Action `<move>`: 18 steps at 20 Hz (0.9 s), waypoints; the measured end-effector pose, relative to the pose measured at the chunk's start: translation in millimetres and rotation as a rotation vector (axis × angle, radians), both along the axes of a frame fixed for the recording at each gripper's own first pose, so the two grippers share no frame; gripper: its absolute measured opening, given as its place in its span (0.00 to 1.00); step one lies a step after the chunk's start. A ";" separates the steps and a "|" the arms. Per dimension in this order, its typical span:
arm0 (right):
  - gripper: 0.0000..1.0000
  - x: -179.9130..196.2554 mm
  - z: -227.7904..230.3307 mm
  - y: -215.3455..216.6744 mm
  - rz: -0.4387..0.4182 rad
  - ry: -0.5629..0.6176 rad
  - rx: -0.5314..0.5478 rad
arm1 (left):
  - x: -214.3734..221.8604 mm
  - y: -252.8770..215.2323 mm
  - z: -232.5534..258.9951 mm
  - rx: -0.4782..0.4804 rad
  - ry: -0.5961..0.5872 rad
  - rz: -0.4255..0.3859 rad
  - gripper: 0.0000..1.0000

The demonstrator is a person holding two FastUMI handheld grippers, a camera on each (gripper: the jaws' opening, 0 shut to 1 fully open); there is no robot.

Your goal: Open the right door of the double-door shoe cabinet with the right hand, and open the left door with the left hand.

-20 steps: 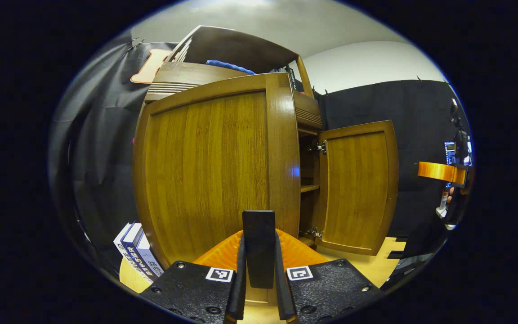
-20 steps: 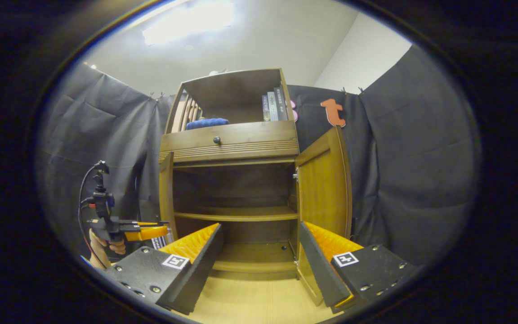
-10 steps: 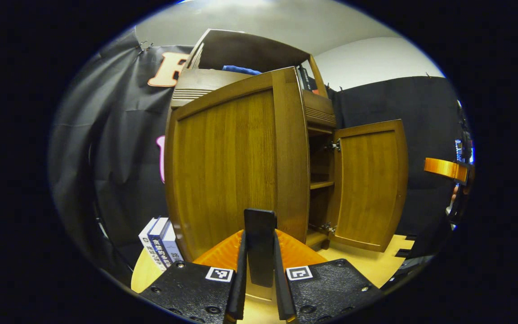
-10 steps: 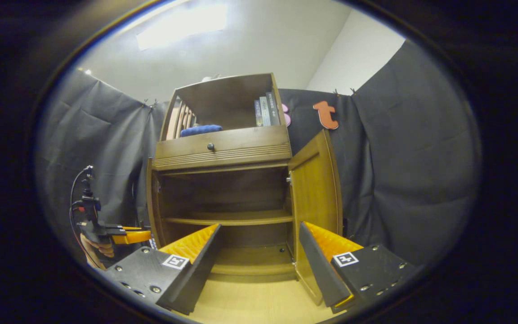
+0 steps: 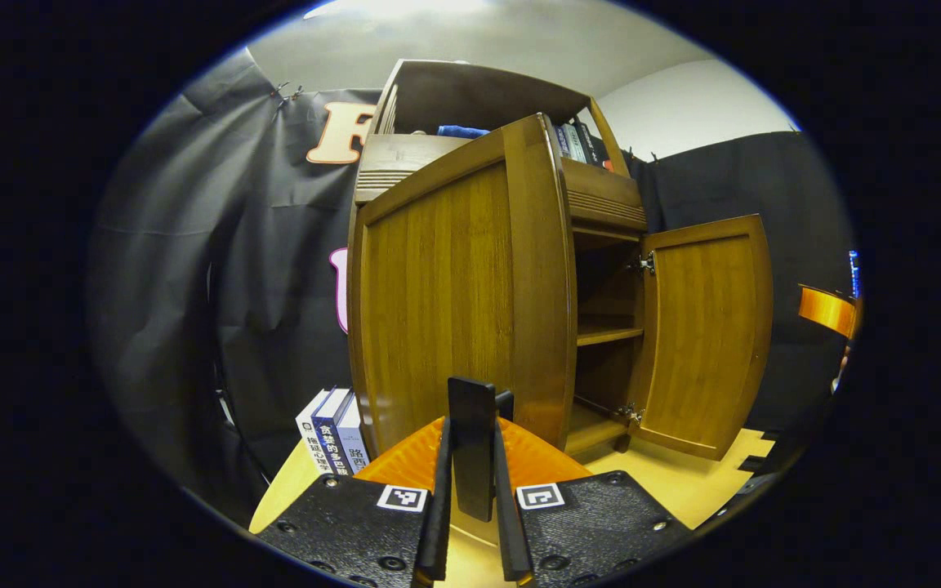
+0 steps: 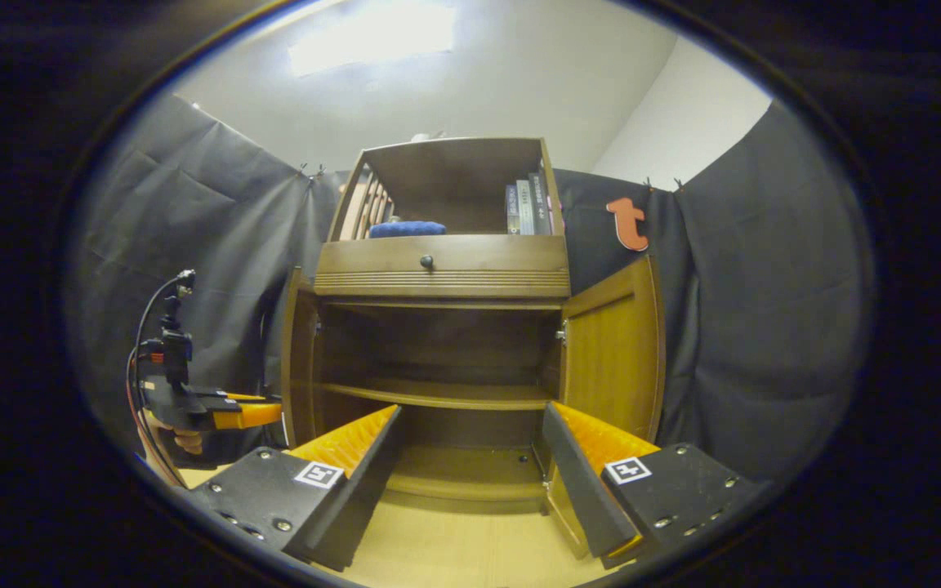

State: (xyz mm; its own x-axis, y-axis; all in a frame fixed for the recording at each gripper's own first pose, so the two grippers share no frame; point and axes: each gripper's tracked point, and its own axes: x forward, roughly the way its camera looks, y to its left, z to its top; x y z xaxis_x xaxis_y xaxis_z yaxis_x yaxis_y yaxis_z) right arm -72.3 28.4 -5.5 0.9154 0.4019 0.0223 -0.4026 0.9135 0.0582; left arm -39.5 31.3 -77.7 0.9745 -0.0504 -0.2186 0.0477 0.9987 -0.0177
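Left door point(image 5: 458, 294) edge between closed jaws (right door point(image 5: 703, 327) open).

I count one brown wooden shoe cabinet point(image 6: 442, 278) with two open wooden doors point(image 5: 454, 302) point(image 5: 711, 327), one round dark drawer knob point(image 6: 426, 261), three upright books beside it point(image 5: 332, 429), and one folded blue cloth point(image 6: 407, 229).

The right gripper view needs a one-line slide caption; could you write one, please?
Open right gripper faces the cabinet, left door and right door both swung open.
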 end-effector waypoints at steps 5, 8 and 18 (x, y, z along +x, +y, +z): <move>1.00 -6.4 2.7 7.7 0.013 -0.010 0.004 | -11.8 18.0 3.6 0.019 -0.026 0.038 0.24; 1.00 -6.2 4.8 10.0 0.019 -0.012 0.028 | -20.3 31.3 5.8 0.039 -0.027 0.060 0.21; 1.00 -1.4 -2.6 18.2 0.017 -0.003 0.043 | -40.3 85.7 10.9 0.077 -0.029 0.130 0.10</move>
State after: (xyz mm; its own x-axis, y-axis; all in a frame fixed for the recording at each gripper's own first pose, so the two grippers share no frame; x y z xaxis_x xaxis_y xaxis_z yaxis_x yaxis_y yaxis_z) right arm -73.7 46.6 -8.1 0.9084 0.4160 0.0429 -0.4182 0.9033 0.0955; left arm -79.8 117.1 -66.8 0.9777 0.0921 -0.1890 -0.0824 0.9949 0.0585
